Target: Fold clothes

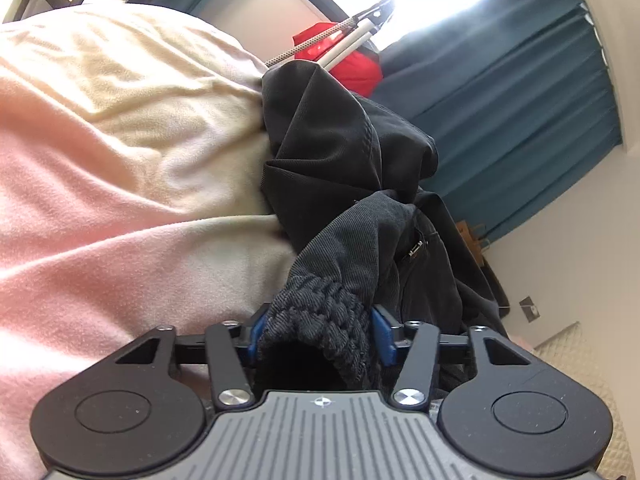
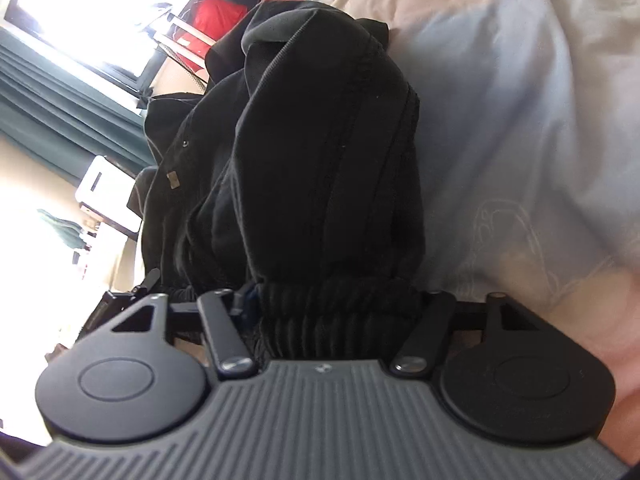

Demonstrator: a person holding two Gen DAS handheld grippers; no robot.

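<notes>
A black pair of trousers (image 1: 340, 152) with a gathered elastic waistband hangs in folds over the edge of a bed. My left gripper (image 1: 318, 334) is shut on the ribbed waistband, its blue pads (image 1: 382, 332) pressing the bunched cloth from both sides. In the right wrist view the same black trousers (image 2: 320, 152) fill the middle, and my right gripper (image 2: 336, 300) is shut on another stretch of the waistband. Its fingertips are buried in the cloth. A metal zip pull (image 1: 416, 249) shows on the fabric.
A pink and cream blanket (image 1: 120, 140) covers the bed, pale blue (image 2: 500, 100) in the right wrist view. A red garment (image 1: 352, 64) and a white drying rack (image 1: 348, 36) stand by the window. Teal curtains (image 1: 520, 100) hang beyond. A white appliance (image 2: 106, 192) stands at the left.
</notes>
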